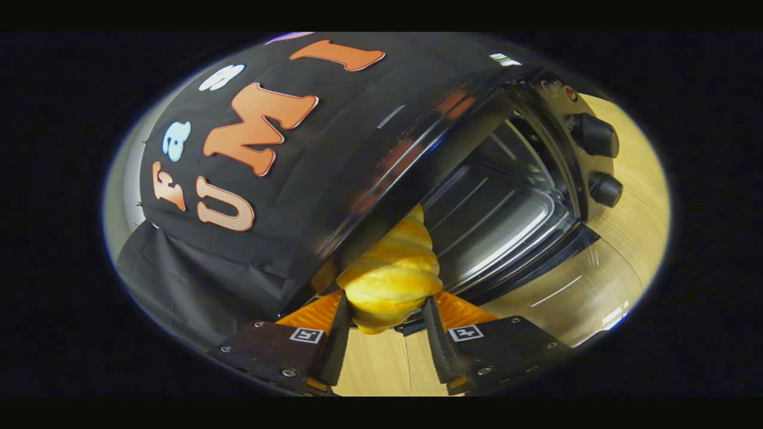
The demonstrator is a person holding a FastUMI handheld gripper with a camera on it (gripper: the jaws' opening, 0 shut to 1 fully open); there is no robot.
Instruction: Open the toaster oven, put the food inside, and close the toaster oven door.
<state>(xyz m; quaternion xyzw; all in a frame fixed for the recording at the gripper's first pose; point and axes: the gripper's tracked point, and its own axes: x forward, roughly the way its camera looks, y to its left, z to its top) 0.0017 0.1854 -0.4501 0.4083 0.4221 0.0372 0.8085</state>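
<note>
Glossy black toaster oven (417, 149); shiny metal tray (495, 220); wood-grain table (626, 238).

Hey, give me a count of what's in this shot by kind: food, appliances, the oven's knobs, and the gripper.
Golden-yellow croissant, clamped between the gripper's fingers: 1
Black toaster oven, door open, on the wooden table: 1
Black round knobs on the oven's panel: 2
Black two-finger gripper: 1
Total: 5
</note>
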